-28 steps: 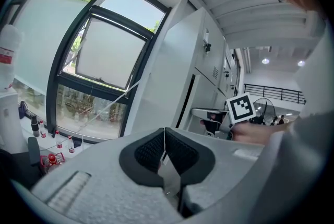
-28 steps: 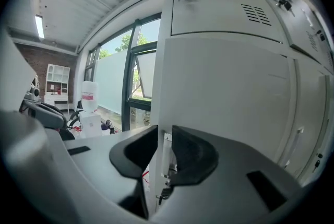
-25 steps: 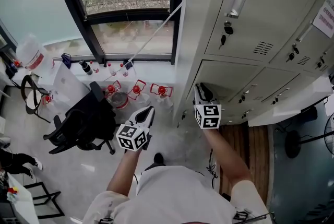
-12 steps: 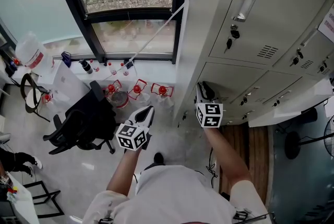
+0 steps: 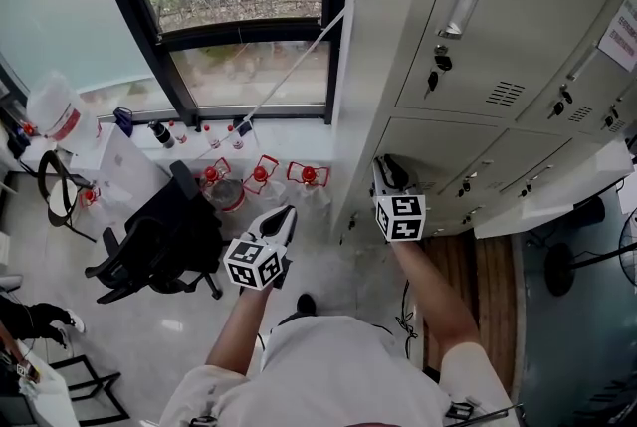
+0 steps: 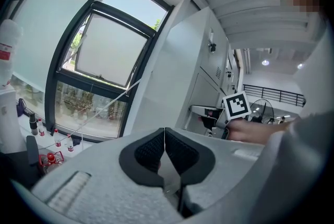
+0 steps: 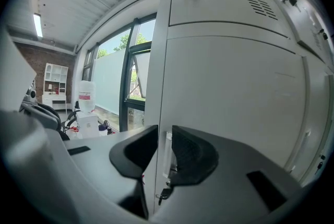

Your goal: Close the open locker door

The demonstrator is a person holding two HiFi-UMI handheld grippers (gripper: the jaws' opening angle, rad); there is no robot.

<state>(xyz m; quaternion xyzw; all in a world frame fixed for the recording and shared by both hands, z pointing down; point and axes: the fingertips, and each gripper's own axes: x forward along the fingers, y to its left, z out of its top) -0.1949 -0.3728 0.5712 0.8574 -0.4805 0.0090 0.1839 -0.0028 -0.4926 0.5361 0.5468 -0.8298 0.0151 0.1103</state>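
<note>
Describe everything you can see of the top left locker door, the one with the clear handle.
The top left locker door is a pale grey panel, metal by its look, shut flush in the cabinet. A clear handle sits near its left edge, above a lock with a key in it. Vent slots are cut lower down. Nothing touches it.

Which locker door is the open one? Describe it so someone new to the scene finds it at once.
Start at the bank of pale lockers that fills the right side of the head view, next to the window. Low in that bank, to the right of the right gripper, the open door juts out from the front. Its neighbours all lie flush; it alone is swung outward.
</note>
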